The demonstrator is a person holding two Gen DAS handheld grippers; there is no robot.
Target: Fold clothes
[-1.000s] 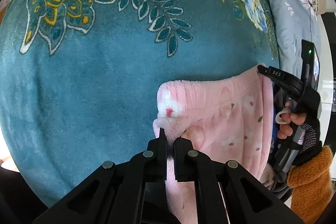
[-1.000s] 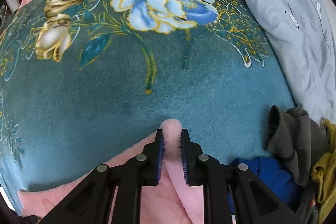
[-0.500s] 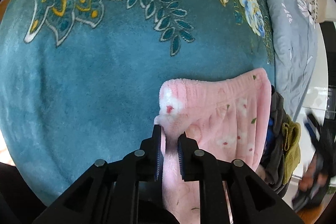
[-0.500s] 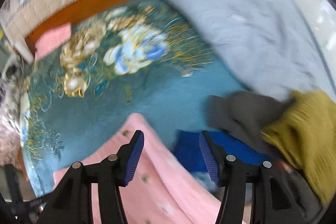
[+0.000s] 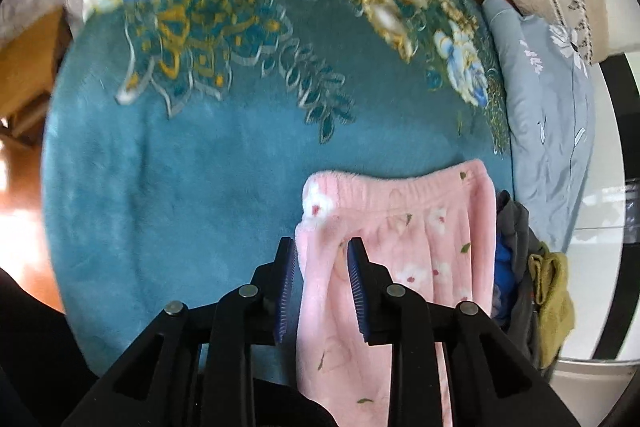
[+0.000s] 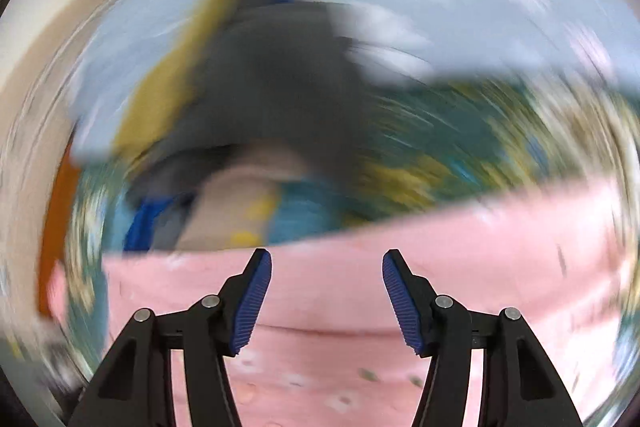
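I've got the pink fleece trousers with small flower print (image 5: 404,251) lying flat on the teal floral plush blanket (image 5: 192,195), waistband across the centre-right of the left wrist view, legs running down toward the bottom edge and under my tool, so the long axis goes top-to-bottom in that frame. My left gripper (image 5: 322,259) sits w/ its jaws parted, straddling the left side edge of the trousers just below the waistband corner; fabric lies between the blue pads but nothing is pinched, so I'd call it let go. My right gripper (image 6: 327,275) is spread wide, nothing between the pads, hovering over pink fleece that fills the lower half of its frame; that view is badly smeared, so I can't say which part of the garment it's over. To the right of the trousers, lower right of the left view, is a heap of grey, blue and mustard clothes (image 5: 532,287), w/ a pale grey-blue quilt (image 5: 548,115) beyond it. Judgement: next fold prob. runs along the long axis, hem end up to waistband, and both tools need a fresh grip first; left is plainly nearer the waistband end.
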